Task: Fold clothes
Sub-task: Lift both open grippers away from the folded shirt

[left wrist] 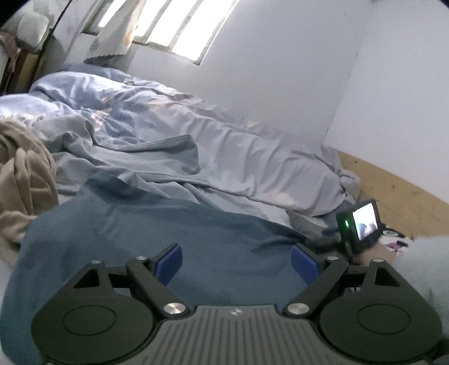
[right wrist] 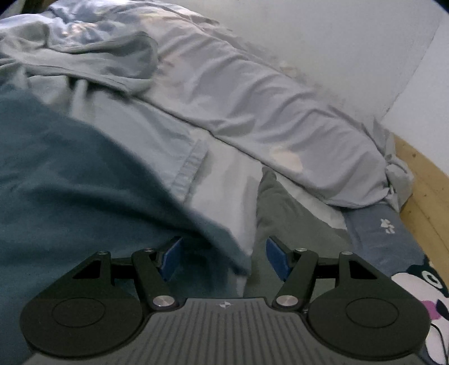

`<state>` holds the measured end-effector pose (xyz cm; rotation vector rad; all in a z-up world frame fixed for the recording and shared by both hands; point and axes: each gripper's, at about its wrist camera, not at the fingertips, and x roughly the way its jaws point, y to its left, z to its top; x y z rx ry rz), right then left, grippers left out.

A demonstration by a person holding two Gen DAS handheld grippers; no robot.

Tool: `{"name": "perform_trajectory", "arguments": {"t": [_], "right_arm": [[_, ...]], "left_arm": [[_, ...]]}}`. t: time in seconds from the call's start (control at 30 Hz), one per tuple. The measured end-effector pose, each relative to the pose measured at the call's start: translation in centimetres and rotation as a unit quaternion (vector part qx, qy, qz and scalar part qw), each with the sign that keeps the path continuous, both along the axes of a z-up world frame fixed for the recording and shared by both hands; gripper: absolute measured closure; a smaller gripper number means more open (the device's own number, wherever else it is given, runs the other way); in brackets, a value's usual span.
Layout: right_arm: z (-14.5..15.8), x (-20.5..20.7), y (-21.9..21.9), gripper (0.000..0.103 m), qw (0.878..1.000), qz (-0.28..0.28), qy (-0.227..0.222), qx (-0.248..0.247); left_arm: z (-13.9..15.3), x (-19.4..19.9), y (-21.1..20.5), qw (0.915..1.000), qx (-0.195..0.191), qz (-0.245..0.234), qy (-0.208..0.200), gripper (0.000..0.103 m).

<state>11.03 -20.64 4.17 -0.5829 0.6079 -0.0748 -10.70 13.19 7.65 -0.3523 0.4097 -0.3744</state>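
Left-wrist view: the left gripper (left wrist: 236, 262) hangs over a teal-blue garment (left wrist: 146, 224) spread on a bed, its blue-padded fingers (left wrist: 170, 264) standing wide apart with only the cloth's flat surface showing between them and nothing clamped; a crumpled pale-blue duvet (left wrist: 157, 132) fills the bed behind the garment, running to the white wall (left wrist: 280, 70) under a bright window (left wrist: 171, 25); a beige blanket (left wrist: 22, 179) is heaped at the left edge; at right, beside a wooden bed board (left wrist: 398, 196), sits the right gripper's camera with a lit screen (left wrist: 363, 221).

Right-wrist view, blurred: the right gripper (right wrist: 223, 258) points down at the garment's right edge (right wrist: 70, 174); its fingers (right wrist: 276, 259) are parted, the left one over the teal cloth, the right over a grey-green cloth (right wrist: 283, 213) lying just beside it; whether any fold is pinched cannot be told, though the pads look clear of the fabric; a cartoon-print pillow (right wrist: 415, 283) lies at the lower right.
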Motion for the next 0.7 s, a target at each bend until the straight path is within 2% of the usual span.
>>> {"name": "perform_trajectory", "arguments": {"t": [0.07,0.17,0.27,0.47,0.63,0.7], "right_arm": [[1.4,1.5,-0.6,0.037,0.999,-0.021,-0.033,-0.006],[4.5,0.9,-1.8,0.037,0.992,-0.064,-0.108,0.021],[5.9,-1.3,-1.8,0.037,0.988,-0.060,-0.134,0.035],[7.5,-10.6,-1.9,0.037,0.983,-0.048,-0.149,0.098],[8.8,-20.4,0.0,0.036,0.967,-0.033,-0.160,0.197],[8.6,-23.5,1.7,0.031,0.960,-0.014,-0.159,0.230]], "left_arm": [[-0.2,0.4,0.3,0.9999,0.000,0.010,0.008,0.017],[-0.4,1.1,0.7,0.9993,-0.012,0.026,0.024,0.017],[-0.4,1.0,0.9,0.9991,-0.017,0.030,0.024,0.017],[0.0,-0.7,1.2,0.9995,-0.009,0.029,0.008,0.017],[0.2,-3.5,2.2,0.9990,0.002,0.044,0.001,0.017],[0.0,-5.3,2.7,0.9986,0.004,0.052,0.009,0.017]]}}
